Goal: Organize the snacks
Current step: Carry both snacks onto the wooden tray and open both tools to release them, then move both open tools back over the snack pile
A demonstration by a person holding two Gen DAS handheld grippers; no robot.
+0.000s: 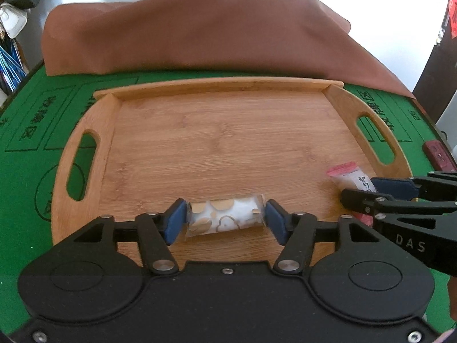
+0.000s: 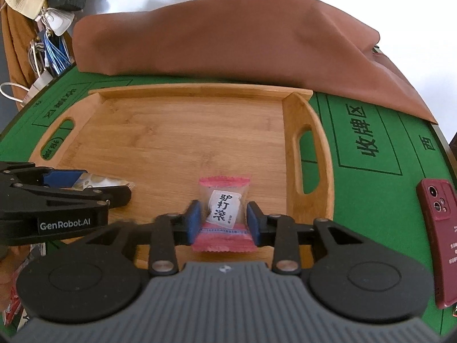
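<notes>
Snacks on smooth bamboo tray [image 1: 228, 131]: glossy cylindrical roll [image 1: 225, 218] between parted left tongs [image 1: 225, 223]; crinkled pink packet [image 2: 222, 214] between parted right tongs [image 2: 222, 223].

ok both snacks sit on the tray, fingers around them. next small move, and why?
Probably lift both grippers straight up. The white gold-patterned snack roll and pink-edged wrapped candy lie flat on the wooden tray, and the pads look clear of each wrapper.
</notes>
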